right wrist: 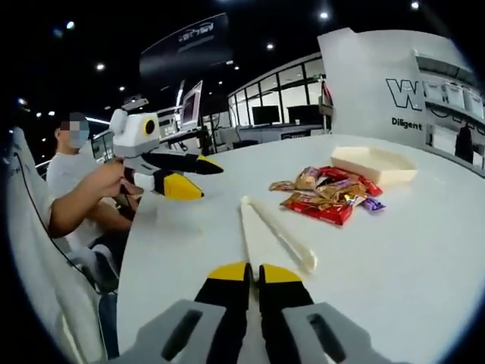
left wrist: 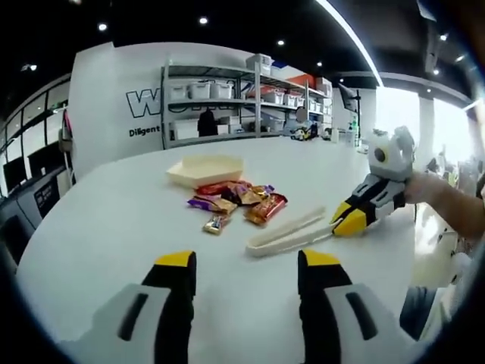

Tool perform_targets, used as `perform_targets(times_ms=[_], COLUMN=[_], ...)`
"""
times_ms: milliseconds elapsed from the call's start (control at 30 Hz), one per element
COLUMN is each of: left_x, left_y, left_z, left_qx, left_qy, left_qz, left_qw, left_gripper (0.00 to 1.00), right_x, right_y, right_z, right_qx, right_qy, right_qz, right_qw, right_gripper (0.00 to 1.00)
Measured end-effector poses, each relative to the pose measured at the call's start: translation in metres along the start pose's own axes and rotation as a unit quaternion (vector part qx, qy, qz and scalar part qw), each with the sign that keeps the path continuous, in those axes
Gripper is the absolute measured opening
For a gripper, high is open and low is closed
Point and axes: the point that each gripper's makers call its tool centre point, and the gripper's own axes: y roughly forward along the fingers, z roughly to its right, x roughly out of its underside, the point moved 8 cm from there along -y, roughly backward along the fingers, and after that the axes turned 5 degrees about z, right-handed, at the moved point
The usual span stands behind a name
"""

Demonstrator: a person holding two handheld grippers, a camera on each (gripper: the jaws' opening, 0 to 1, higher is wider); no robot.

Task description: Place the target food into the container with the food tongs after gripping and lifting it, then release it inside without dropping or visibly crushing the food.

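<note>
Two jaws of the left tongs (left wrist: 246, 265) stand wide apart with nothing between them, poised low over the bare near part of the white table (left wrist: 98, 235), apparently waiting in reserve. Further along sits the shallow cream container (left wrist: 206, 171), empty as far as I can see, and just in front of it, touching or nearly so, lies the heap of wrapped sweets (left wrist: 239, 201), the target food, none of it lifted yet. Right of the heap the white food tongs (left wrist: 292, 233) lie flat on the table, their far end meeting the right tongs (right wrist: 254, 273). Those jaws are drawn narrow, down to a slit, and seem to pinch the handle end, probably so the tool can be worked like a hand. The left gripper view gives the side-on contact at the tool's end. The right gripper view looks along the tool's spread arms and takes in the seated person, whose hand carries the left tongs raised clear of the table.
</note>
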Motion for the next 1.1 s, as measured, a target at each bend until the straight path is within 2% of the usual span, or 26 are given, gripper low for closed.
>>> perform_targets(times_ms=[100, 167, 233, 267, 300, 567, 667, 967, 1100], left_x=[-0.001, 0.001, 0.003, 0.005, 0.006, 0.013, 0.015, 0.020, 0.022], left_y=[0.002, 0.003, 0.004, 0.004, 0.004, 0.008, 0.012, 0.024, 0.029], left_z=[-0.002, -0.002, -0.003, -0.004, -0.004, -0.007, -0.006, 0.003, 0.007], left_qx=[0.000, 0.000, 0.000, 0.000, -0.001, -0.004, -0.003, 0.015, 0.022], left_qy=[-0.001, -0.007, -0.009, -0.010, -0.010, -0.026, -0.028, -0.035, -0.040], left_qz=[0.003, 0.001, 0.000, -0.002, -0.003, -0.008, -0.011, -0.014, -0.015], left_qw=[1.0000, 1.0000, 1.0000, 0.9999, 0.9999, 0.9996, 0.9996, 0.9992, 0.9989], left_gripper=[0.52, 0.52, 0.52, 0.52, 0.52, 0.52, 0.52, 0.52, 0.52], right_x=[-0.001, -0.001, -0.004, -0.005, -0.006, -0.006, -0.009, -0.014, -0.022], right_y=[0.004, 0.004, 0.001, 0.001, 0.000, -0.004, -0.004, -0.005, -0.008], right_z=[-0.001, 0.003, 0.004, 0.004, 0.006, 0.014, 0.013, 0.014, 0.012], right_qx=[-0.018, -0.018, -0.021, -0.028, -0.029, -0.050, -0.056, -0.077, -0.094], right_qy=[0.017, 0.031, 0.035, 0.065, 0.073, 0.096, 0.135, 0.168, 0.189], right_qz=[0.012, 0.009, 0.024, 0.027, 0.028, 0.046, 0.051, 0.077, 0.107], right_qw=[0.9996, 0.9993, 0.9989, 0.9972, 0.9966, 0.9931, 0.9880, 0.9798, 0.9717], right_gripper=[0.00, 0.00, 0.00, 0.00, 0.00, 0.00, 0.00, 0.00, 0.00])
